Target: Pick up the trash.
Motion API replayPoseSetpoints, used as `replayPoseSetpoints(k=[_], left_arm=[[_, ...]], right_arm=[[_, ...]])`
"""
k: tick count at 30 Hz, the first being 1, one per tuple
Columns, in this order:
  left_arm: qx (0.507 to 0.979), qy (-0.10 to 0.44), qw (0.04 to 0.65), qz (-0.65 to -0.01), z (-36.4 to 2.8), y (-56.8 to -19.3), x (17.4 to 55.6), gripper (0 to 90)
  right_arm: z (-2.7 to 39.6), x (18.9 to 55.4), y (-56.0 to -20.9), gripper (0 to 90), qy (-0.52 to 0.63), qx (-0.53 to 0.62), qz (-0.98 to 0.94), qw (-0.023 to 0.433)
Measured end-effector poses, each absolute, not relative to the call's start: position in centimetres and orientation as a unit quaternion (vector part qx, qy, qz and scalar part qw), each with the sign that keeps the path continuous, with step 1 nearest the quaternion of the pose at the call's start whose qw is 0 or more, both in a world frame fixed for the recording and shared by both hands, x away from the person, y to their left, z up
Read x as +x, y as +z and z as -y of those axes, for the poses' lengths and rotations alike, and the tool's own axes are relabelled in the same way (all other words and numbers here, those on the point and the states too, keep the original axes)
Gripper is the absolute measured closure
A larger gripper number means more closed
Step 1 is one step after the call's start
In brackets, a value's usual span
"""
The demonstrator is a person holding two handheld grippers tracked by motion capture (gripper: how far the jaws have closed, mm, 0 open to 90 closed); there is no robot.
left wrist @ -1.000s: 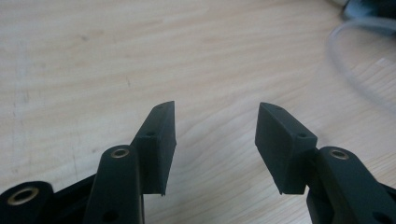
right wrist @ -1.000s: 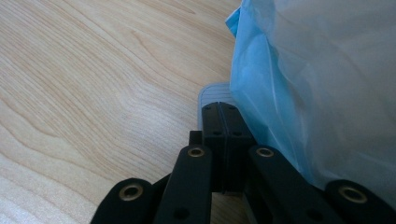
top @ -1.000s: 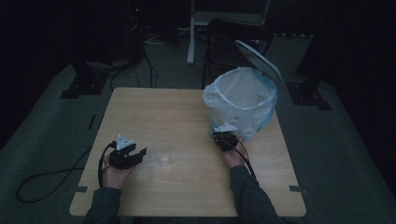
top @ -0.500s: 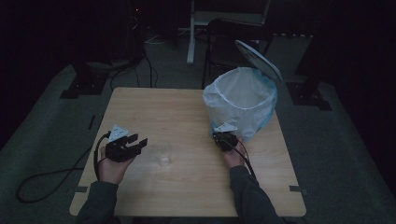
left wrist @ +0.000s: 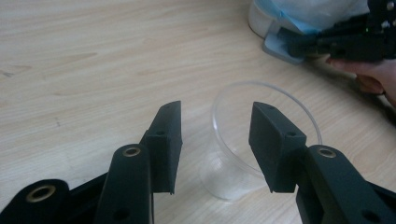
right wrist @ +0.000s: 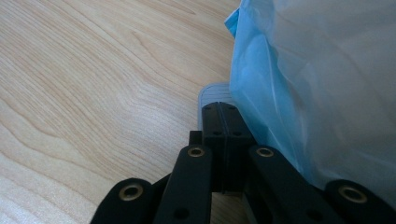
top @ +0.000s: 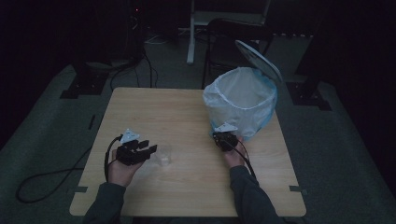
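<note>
Left gripper (top: pixel 150 150), seen from the high view, lies at the near left of a pale wooden table (top: pixel 177 112) with its jaws spread and pointing right toward a clear plastic cup (top: pixel 164 155), which sits just beside their tips. These jaws have just been closing. Right gripper (top: pixel 225 140) rests near the table's middle right, its tip against the foot of a bin lined with a white and blue bag (top: pixel 243 100); the bin's lid (top: pixel 258 59) stands raised at the far side. Around the table the room is dark, with grey floor, a dark chair (top: pixel 233 35) and cables beyond the far edge.

From the left gripper view, the left gripper (left wrist: pixel 215 140) has its two black jaws apart, and the clear cup (left wrist: pixel 261 140) stands upright on the light wood grain, mouth up, its long axis vertical. Its rim shows in the gap and behind the right-hand jaw; whether the pads touch it cannot be told. Farther off, the right gripper (left wrist: pixel 299 44) lies on the bin's grey pedal (left wrist: pixel 280 49).

From the right gripper view, the right gripper (right wrist: pixel 219 112) has its jaws pressed together with nothing between them, their tip over the grey pedal (right wrist: pixel 212 93). The blue bag (right wrist: pixel 317 84) bulges close along their right side.
</note>
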State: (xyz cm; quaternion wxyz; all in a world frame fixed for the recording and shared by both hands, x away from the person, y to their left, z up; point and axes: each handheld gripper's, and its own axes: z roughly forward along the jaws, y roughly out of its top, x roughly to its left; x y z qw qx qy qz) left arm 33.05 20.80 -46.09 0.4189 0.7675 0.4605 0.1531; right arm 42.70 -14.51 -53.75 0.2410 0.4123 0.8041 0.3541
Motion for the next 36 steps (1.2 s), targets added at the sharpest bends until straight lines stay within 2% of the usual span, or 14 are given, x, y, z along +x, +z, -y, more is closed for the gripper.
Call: replayPoseSetpoints(k=[10,20,25,36], left_arm=[[0.771,0.128,0.417,-0.464,-20.9,-47.1,33.1,57.2],[0.780,0.122,0.411,-0.456,-20.8,-47.7,32.2,71.9],[0.792,0.140,0.399,-0.440,-20.3,-48.2,31.0,83.5],[0.822,0.150,0.367,-0.409,-18.8,-49.5,30.1,86.8]], right_arm=[[14.5,42.7,-53.8,90.0,0.355,0.412,-0.804,0.240],[14.5,42.7,-53.8,90.0,0.355,0.411,-0.804,0.241],[14.5,42.7,-53.8,90.0,0.355,0.411,-0.804,0.241],[14.5,42.7,-53.8,90.0,0.354,0.412,-0.804,0.242]])
